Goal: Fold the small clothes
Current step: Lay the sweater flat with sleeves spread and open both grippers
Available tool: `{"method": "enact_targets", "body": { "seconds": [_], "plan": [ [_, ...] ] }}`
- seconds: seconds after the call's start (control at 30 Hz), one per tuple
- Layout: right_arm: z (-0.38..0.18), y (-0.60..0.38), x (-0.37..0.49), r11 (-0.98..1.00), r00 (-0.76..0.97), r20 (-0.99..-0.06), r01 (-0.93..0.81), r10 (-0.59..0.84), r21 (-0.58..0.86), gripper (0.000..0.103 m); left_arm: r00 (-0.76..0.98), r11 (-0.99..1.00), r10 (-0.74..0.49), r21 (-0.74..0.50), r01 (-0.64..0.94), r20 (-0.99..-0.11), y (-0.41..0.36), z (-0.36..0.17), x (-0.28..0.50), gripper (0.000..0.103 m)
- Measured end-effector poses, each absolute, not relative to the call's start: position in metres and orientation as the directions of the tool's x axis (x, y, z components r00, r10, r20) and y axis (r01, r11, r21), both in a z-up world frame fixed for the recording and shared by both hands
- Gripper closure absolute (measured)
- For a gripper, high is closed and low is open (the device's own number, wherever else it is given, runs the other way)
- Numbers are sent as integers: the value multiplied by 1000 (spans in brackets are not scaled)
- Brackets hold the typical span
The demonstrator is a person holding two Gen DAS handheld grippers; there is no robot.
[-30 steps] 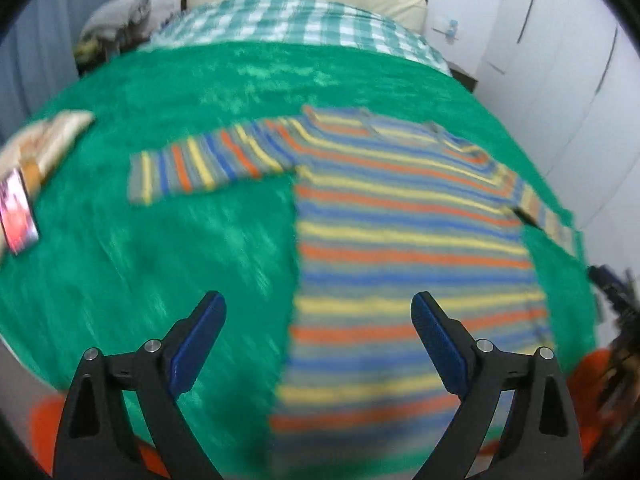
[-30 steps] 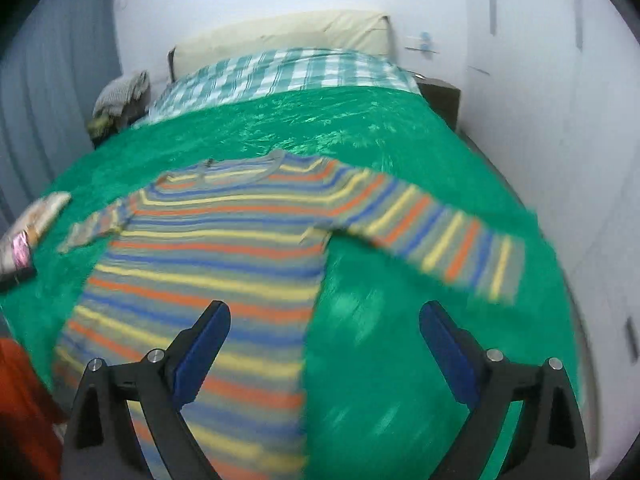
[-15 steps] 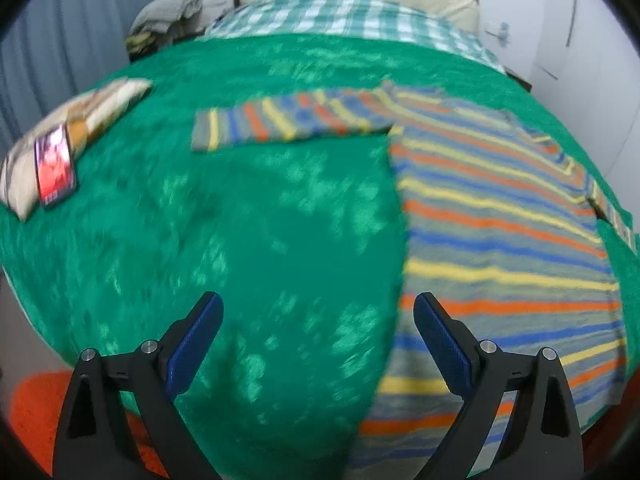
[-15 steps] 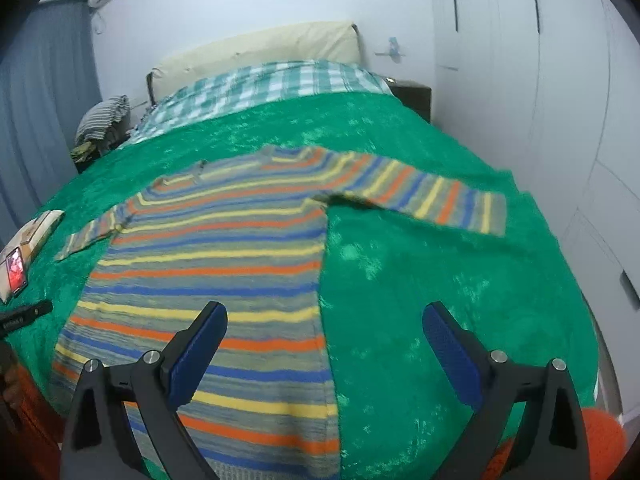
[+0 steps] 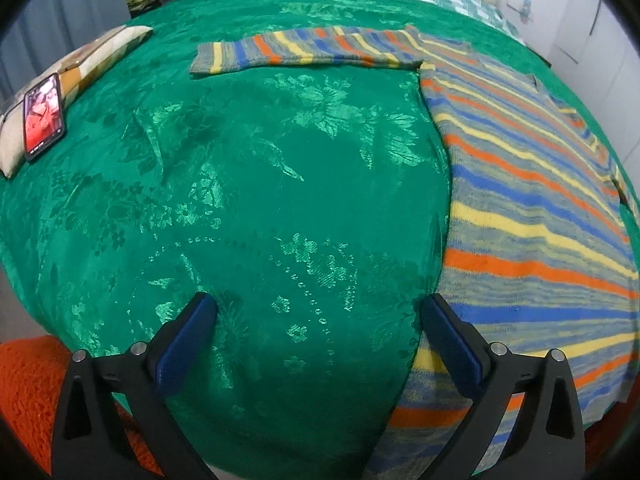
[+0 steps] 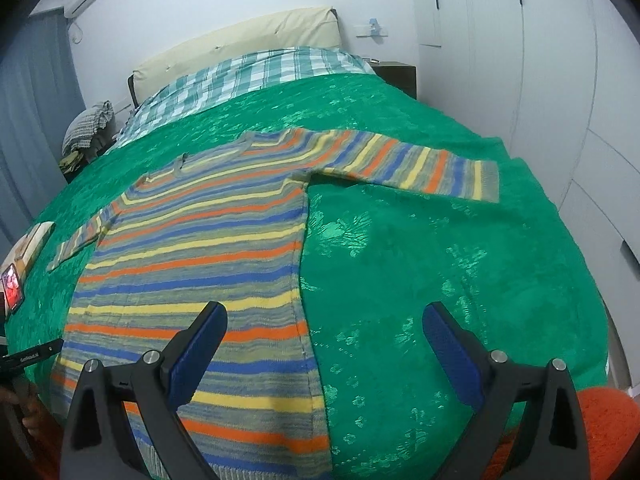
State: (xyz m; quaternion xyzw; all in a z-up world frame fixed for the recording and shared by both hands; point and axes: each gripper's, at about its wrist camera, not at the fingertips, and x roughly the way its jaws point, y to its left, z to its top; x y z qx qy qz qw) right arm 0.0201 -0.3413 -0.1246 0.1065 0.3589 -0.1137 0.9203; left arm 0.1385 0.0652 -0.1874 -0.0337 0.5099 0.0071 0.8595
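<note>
- Against the frame a second ago, the left wrist view now sits lower and closer over the green bedspread (image 5: 248,184); the striped sweater (image 5: 532,216) has slid from the middle of that picture to its right side, and its edges are sharp where they were blurred.
- The left gripper (image 5: 316,320) has just been opening its jaws further; they stand wide apart with only bedspread between them, the right blue pad (image 5: 452,344) lying at the sweater's side edge in the picture.
- The phone (image 5: 43,114), earlier at the left edge, now shows in the upper left on a pale cushion (image 5: 80,60).
- In the right wrist view the sweater (image 6: 208,256) fills more of the centre and left than before, and its outstretched sleeve (image 6: 420,168) is now crisp, in the upper right.
- The right gripper (image 6: 324,328) is released, jaws spread wide, holding nothing; the sweater's side seam runs between them, the left pad (image 6: 196,348) over the stripes.
- Count: one sweater, lying flat with two sleeves spread; two grippers; one phone; one cushion; one checked blanket (image 6: 248,76) at the head of the bed; one heap of clothes (image 6: 86,126) at the far left.
</note>
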Motion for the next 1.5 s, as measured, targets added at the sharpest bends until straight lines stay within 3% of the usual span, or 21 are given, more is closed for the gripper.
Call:
{"method": "enact_targets", "body": {
  "seconds": [0.63, 0.97, 1.5],
  "plan": [
    [-129, -340, 24, 952, 711, -693, 278, -114, 129, 6, 481, 999, -41, -50, -6, -876, 68, -188, 136, 0],
    [-128, -341, 24, 949, 715, -690, 285, -114, 139, 6, 609, 993, -61, -112, -46, -791, 81, -157, 126, 1],
    [-129, -340, 25, 953, 712, -694, 273, -108, 132, 6, 605, 988, -48, -129, -90, -795, 88, -158, 128, 1]
  ]
}}
